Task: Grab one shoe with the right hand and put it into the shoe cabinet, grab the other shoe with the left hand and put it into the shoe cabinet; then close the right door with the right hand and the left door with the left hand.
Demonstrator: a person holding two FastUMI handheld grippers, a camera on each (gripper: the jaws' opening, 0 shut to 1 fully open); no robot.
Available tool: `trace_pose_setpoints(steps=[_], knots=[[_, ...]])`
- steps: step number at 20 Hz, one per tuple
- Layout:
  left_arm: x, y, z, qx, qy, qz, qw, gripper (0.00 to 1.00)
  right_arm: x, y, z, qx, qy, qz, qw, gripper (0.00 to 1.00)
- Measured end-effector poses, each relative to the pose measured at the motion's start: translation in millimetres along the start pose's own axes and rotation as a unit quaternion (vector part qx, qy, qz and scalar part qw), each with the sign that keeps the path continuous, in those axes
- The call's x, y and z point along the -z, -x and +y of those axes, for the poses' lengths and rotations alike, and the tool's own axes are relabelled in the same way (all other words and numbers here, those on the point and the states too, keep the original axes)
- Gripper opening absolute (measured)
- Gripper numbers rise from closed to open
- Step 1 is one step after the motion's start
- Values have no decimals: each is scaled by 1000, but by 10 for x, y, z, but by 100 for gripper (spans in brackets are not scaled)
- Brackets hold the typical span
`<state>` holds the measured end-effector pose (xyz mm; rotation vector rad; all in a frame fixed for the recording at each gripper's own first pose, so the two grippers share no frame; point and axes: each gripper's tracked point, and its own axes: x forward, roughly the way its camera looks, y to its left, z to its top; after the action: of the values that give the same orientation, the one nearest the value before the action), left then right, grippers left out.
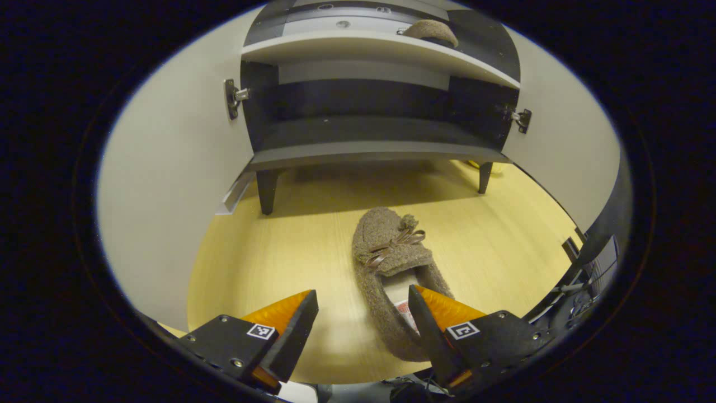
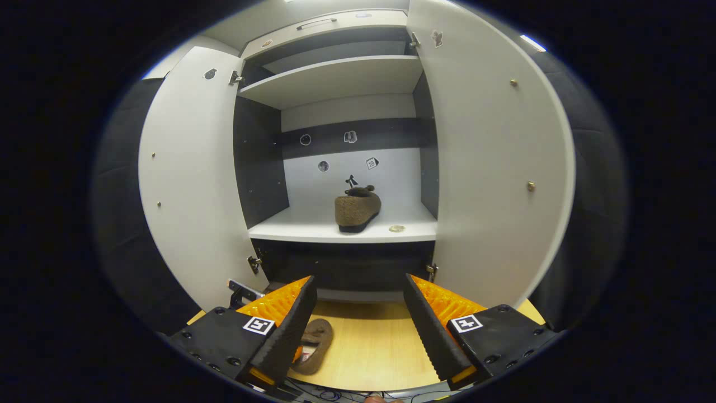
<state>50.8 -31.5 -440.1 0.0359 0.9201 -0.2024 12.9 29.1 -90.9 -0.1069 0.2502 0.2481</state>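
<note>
Now my left gripper [image 1: 362, 313] hangs with jaws spread over the slipper [image 1: 391, 263] on the floor [image 1: 268, 257]. My right gripper [image 2: 361, 305], jaws spread, faces the cabinet [image 2: 335, 78]; other slipper [image 2: 357, 210] sits on its middle shelf [image 2: 302, 229], doors open.

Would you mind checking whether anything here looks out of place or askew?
Nothing is damaged or spilled. One slipper stands on the cabinet shelf; its mate lies on the wooden floor, between the open left tongs. Both doors are open.
</note>
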Motion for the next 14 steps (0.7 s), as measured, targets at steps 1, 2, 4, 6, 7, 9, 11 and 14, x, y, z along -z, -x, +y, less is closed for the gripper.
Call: trace_pose_setpoints(steps=[1, 2, 4, 6, 7, 9, 11, 14], knots=[[-5, -94, 1, 3, 1, 2, 1000, 99, 61, 135, -75, 10, 2, 4, 1000, 99], [-17, -168, 12, 5, 1, 3, 1000, 94, 116, 279, -186, 28, 4, 7, 1000, 98], [-30, -323, 10, 7, 5, 10, 1000, 94, 207, 589, -471, 73, 6, 14, 997, 99], [3, -509, 9, 9, 19, 23, 1000, 93, 262, 895, -771, 122, 2, 19, 992, 93], [56, -589, 6, 9, 29, 34, 999, 82, 280, 1052, -943, 150, -1, 20, 988, 99], [84, -593, -32, 21, 52, 44, 997, 66, 273, 1333, -1270, 204, -16, 17, 979, 99], [120, -673, -108, 28, 85, 52, 995, 52, 261, 1558, -1555, 249, -39, 10, 968, 93], [174, -642, -84, 16, 82, 61, 995, 39, 227, 1738, -1920, 292, -63, -2, 954, 99]])
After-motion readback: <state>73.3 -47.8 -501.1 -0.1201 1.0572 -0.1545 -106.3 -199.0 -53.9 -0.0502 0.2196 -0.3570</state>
